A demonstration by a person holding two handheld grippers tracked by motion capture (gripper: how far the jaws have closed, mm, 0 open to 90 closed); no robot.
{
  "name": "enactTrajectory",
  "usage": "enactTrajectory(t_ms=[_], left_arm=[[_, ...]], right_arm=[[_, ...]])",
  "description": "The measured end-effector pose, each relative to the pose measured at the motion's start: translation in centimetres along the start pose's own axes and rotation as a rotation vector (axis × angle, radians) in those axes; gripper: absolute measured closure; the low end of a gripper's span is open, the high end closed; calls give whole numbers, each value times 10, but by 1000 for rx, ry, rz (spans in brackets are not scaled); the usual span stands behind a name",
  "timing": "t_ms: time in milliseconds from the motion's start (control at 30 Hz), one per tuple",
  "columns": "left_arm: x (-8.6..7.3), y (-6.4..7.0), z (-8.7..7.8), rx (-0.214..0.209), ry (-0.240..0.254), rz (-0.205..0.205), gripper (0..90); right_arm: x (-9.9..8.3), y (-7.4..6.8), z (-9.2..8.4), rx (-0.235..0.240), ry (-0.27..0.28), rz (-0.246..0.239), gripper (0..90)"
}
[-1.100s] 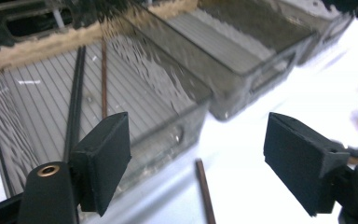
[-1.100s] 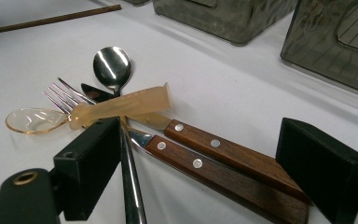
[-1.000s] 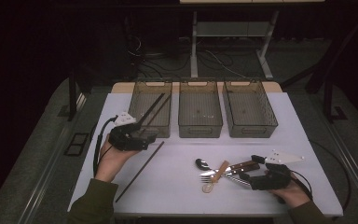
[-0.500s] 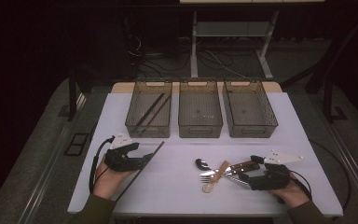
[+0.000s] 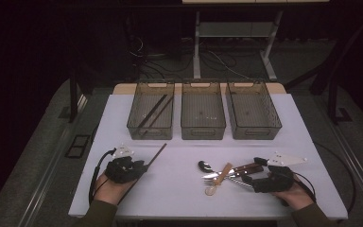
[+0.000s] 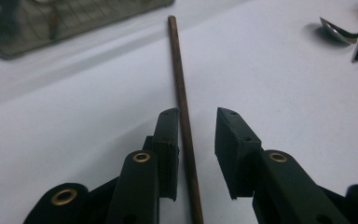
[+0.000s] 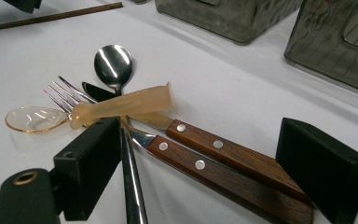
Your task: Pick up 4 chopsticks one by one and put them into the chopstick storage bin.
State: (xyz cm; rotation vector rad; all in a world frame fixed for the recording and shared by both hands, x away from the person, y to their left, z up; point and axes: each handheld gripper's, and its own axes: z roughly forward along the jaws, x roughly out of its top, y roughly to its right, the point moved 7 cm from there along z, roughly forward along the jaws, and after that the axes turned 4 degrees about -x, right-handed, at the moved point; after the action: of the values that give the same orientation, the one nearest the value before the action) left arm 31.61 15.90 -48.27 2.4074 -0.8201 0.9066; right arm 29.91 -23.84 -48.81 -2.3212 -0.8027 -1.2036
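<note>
**Two grippers open over thin, slippery cutlery**

One loose chopstick (image 6: pixel 182 93) lies flat on the white table (image 5: pixel 179 189), running between the jaws of the left gripper (image 6: pixel 196 140), which stand narrowly parted — the left jaw just beside the stick, the right jaw clear of it, nothing clamped. The stick looks light, stiff and very thin, so it will likely roll or skid if the pads meet it off-centre; a hold near the middle of its length, pads square to it, seems safest. Two more dark sticks rest in the left bin (image 5: pixel 151 113).

To the right, the right gripper (image 7: pixel 200 168) is spread wide over a small heap of cutlery: two wood-handled pieces (image 7: pixel 223 161), a metal spoon (image 7: pixel 113 63), a fork (image 7: pixel 63 95), and a translucent plastic spoon (image 7: pixel 121 106) lying across the top. Its jaws straddle the wooden handles without gripping. The wood should give better friction than polished steel, and the handles are the thickest parts — the sensible place to grasp. The plastic spoon looks light and would shift easily when anything under it is drawn out.

Room is generous: bare tabletop lies between the two hands and ahead toward the middle bin (image 5: pixel 203 113) and right bin (image 5: pixel 253 111). The near table edge sits close behind both hands, so pulling backward has little margin.
</note>
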Motion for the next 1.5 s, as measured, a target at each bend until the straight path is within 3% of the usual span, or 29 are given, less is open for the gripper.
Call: enactTrajectory(t_ms=[433,800,1267,1500], left_arm=[[-7,-3,8,31,-68,22,749],[-7,0,10,74,-86,57,833],[-5,-1,10,56,-89,49,851],[-4,2,10,35,-90,64,851]], right_arm=[[0,0,0,1,0,-2,138],[0,-1,0,0,-5,-5,138],[0,-1,-1,4,0,-3,138],[0,-1,-1,5,-1,-3,138]])
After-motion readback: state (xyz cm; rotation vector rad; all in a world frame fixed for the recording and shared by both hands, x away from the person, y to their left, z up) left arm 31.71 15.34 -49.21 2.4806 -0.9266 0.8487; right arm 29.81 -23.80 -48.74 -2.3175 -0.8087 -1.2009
